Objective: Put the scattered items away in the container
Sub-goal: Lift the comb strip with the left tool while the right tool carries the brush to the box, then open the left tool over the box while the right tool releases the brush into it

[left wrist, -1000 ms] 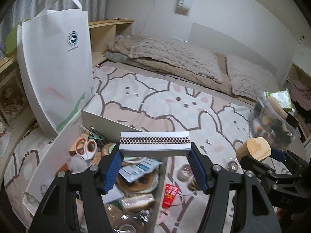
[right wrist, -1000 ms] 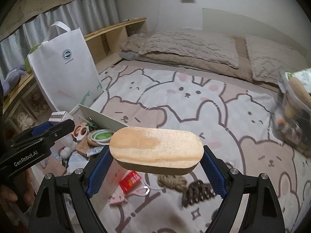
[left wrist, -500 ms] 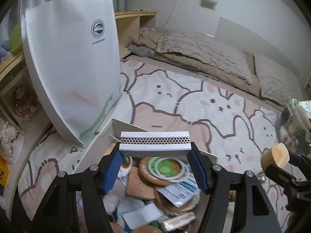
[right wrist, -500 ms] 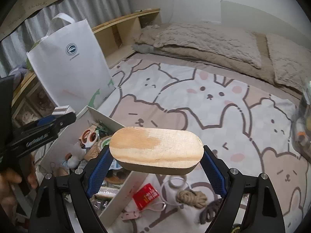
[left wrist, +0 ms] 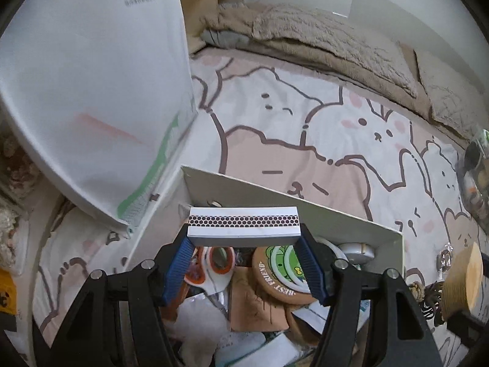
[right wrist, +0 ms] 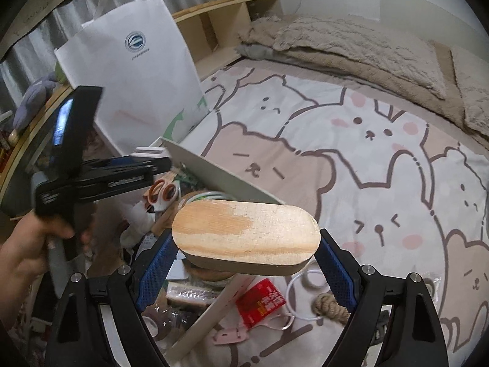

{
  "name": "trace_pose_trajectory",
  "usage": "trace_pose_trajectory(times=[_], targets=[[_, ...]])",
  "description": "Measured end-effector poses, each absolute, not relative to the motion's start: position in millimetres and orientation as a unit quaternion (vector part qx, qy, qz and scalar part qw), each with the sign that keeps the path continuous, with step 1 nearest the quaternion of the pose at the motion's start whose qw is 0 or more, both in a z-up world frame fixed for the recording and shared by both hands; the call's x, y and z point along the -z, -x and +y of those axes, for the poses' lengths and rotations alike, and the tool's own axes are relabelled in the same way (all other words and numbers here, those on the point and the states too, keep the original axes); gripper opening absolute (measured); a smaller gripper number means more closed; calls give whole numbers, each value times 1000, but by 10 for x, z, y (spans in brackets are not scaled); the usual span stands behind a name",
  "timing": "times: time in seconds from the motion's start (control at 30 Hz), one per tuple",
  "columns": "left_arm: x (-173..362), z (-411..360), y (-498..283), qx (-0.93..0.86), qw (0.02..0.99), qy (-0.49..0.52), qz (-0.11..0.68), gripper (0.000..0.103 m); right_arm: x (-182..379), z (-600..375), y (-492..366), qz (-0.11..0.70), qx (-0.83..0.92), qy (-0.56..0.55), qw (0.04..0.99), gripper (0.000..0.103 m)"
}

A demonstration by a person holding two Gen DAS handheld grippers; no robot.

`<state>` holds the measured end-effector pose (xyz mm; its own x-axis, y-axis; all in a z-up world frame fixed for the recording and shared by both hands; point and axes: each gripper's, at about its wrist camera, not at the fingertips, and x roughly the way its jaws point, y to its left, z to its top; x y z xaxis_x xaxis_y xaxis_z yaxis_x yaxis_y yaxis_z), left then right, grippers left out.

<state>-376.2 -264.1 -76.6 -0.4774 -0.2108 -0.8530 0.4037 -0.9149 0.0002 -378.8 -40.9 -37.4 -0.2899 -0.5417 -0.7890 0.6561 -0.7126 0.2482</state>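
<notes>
My left gripper (left wrist: pixel 244 246) is shut on a white matchbox (left wrist: pixel 243 225) with a dotted striking strip, held over the far end of the open white box (left wrist: pixel 275 191). Inside the box lie orange-handled scissors (left wrist: pixel 214 263), a round "best friend" coaster (left wrist: pixel 282 270) and papers. My right gripper (right wrist: pixel 246 255) is shut on an oval wooden block (right wrist: pixel 246 237), hovering over the box's right wall (right wrist: pixel 220 172). In the right wrist view the left gripper (right wrist: pixel 154 160) sits at the left, gripped by a hand (right wrist: pixel 33 244). Outside the box lie a red packet (right wrist: pixel 262 302), a rope knot (right wrist: pixel 328 304) and a pink clip (right wrist: pixel 229 335).
A tall white tote bag (left wrist: pixel 91 85) stands right against the box's left side. The bear-print bedspread (left wrist: pixel 336 140) stretches beyond, with beige pillows (left wrist: pixel 330 39) at the back. A clear tub (left wrist: pixel 475 177) of oddments sits at the far right.
Both grippers have moved left and down toward the box, tilting more steeply, each still holding its item. The tote bag and the box's contents now loom much larger.
</notes>
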Motion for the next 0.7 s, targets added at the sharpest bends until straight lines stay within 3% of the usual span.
trace_pose_trajectory(times=[0.3,0.4,0.7], targets=[[1035,-2765,3958,838,179,-502,121,66,460,-551,3745,63,786,-477,388,89],[1102,-2821,3943,828,187,-513,131,87,474,-577,3739,64,784,-479,390,89],[1024,-2823,3709,834,181,-502,138,88,553,-639,3754,71,777,-489,391,89]])
